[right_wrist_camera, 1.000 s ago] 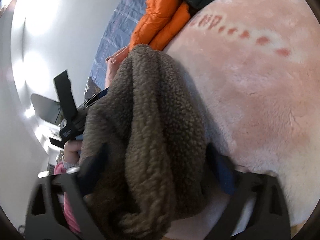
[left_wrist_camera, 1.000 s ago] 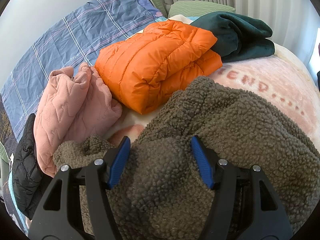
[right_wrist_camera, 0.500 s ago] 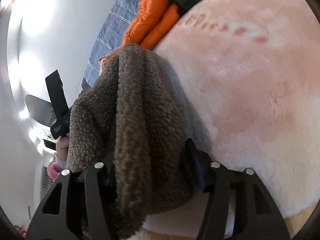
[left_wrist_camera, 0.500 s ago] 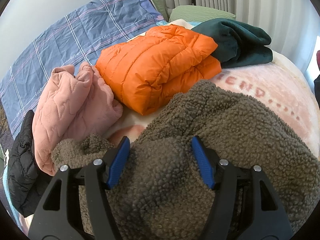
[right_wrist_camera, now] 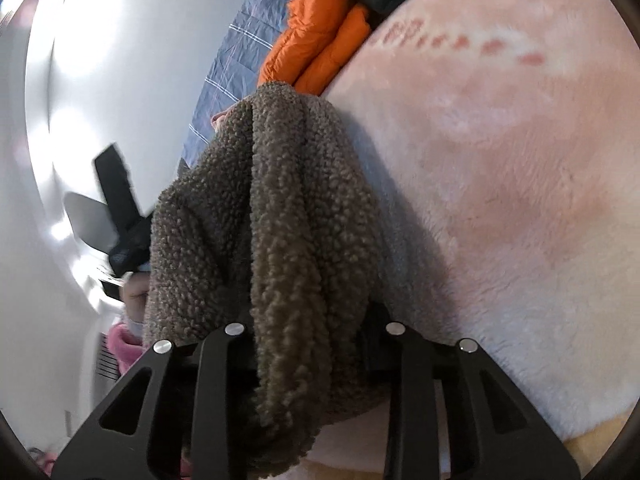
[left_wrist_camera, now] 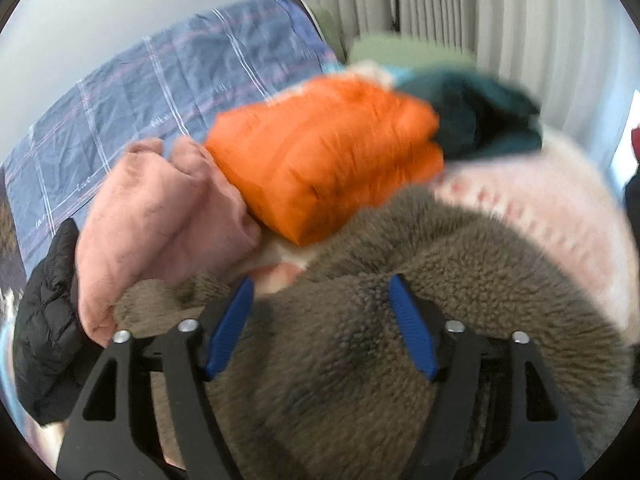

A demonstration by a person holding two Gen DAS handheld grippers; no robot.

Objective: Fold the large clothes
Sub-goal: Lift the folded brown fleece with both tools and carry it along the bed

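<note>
- The brown fleece garment (left_wrist_camera: 420, 320) lies bunched at the near edge of the pink blanket (left_wrist_camera: 560, 200), just near of the orange jacket (left_wrist_camera: 328, 160).
- Left gripper (left_wrist_camera: 320, 320): jaws have just been opening, wide, fleece between them, pads seemingly not pressing.
- Right gripper (right_wrist_camera: 308, 344): jaws have just been closing and now pinch a thick fold of fleece.
- Advice: keep the right pinch firm and re-grip with the left before lifting, so the 2 edges stay aligned.
- Blanket lettering is blurred; I cannot read it.

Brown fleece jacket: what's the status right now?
Left hand-held gripper opening, pads off brown fleece jacket. Right hand-held gripper closing on it. Orange jacket lies just beyond.
</note>
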